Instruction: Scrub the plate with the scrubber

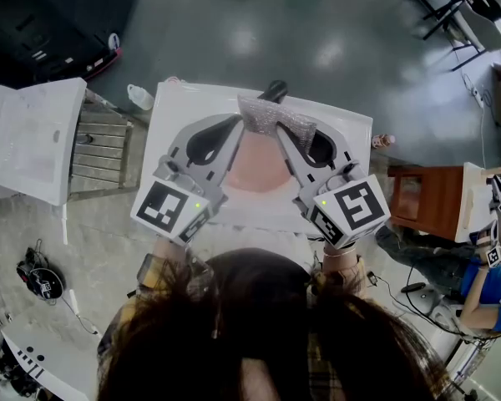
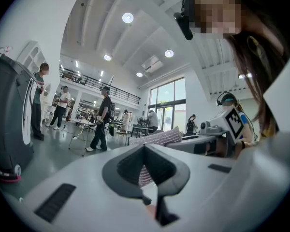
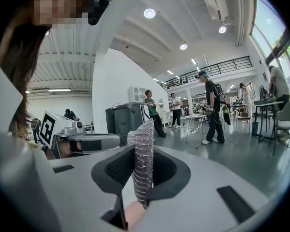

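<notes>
A pink plate point(image 1: 255, 167) sits between my two grippers over the white table point(image 1: 177, 107). My left gripper point(image 1: 236, 126) is shut at the plate's upper left rim. In the left gripper view its jaws point(image 2: 145, 149) meet at the tips, with a pink sliver of the plate point(image 2: 151, 210) low between them. My right gripper point(image 1: 277, 129) is shut on a silver mesh scrubber point(image 1: 275, 117), which stands upright between the jaws point(image 3: 144, 164) in the right gripper view. The scrubber point(image 3: 144, 146) rests at the plate's far edge, next to the left fingertips.
A black object point(image 1: 275, 90) lies at the table's far edge. A clear bottle point(image 1: 139, 97) and a slatted wooden rack point(image 1: 100, 144) stand to the left, and a brown stool point(image 1: 426, 199) to the right. A seated person point(image 1: 493, 284) is at the far right. Several people stand in the hall.
</notes>
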Available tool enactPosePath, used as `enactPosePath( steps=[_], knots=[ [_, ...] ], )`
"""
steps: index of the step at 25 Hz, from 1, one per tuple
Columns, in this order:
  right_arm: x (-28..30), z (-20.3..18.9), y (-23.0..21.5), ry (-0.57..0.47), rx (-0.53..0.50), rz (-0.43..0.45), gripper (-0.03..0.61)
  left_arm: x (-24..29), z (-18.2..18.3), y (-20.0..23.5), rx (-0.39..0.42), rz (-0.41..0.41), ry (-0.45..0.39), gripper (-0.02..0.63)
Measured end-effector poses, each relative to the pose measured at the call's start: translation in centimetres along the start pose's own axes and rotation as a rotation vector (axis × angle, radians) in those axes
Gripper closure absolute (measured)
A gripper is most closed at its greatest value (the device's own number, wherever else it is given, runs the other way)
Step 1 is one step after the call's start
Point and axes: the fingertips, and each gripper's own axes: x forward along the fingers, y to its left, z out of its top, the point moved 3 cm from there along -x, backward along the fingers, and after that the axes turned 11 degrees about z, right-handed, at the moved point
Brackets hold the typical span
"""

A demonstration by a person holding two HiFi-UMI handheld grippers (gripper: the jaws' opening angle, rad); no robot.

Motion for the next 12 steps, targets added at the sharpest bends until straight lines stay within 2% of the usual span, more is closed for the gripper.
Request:
enactPosePath(
  steps=[12],
  knots=[
    [0.17,-0.14,-0.09,0.019,-0.01,0.014,0.492,0.16,0.14,-0.01,-0.005,0.002,-0.007,0.597]
  ],
)
